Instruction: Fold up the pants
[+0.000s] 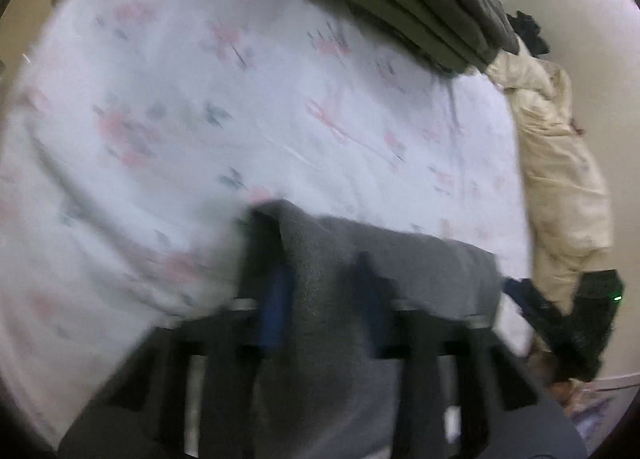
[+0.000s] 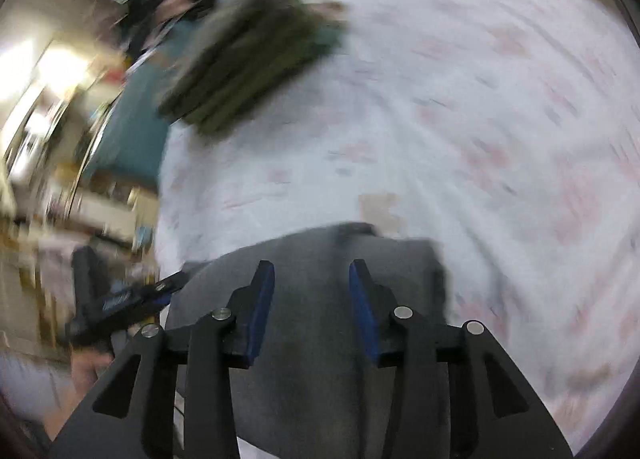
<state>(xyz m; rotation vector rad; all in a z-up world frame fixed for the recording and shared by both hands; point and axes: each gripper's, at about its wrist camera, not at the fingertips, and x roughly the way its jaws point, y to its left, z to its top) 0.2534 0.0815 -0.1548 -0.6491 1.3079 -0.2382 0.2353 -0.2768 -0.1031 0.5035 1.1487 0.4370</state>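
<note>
Grey pants (image 1: 400,259) hang over the near edge of a bed with a white floral sheet (image 1: 200,99). In the left wrist view my left gripper (image 1: 320,259) has grey cloth bunched between its blue-padded fingers, which stand apart around it. In the right wrist view the pants (image 2: 312,319) fill the space between the fingers of my right gripper (image 2: 311,271), which stand apart; the cloth runs between them. The other gripper shows at the right edge of the left wrist view (image 1: 560,323) and at the left of the right wrist view (image 2: 128,299). Both views are motion-blurred.
A stack of folded dark green and grey clothes (image 1: 420,11) lies at the far side of the bed and also shows in the right wrist view (image 2: 248,55). A cream quilted garment (image 1: 560,163) lies along the bed's right edge. A cluttered room (image 2: 52,119) lies beyond.
</note>
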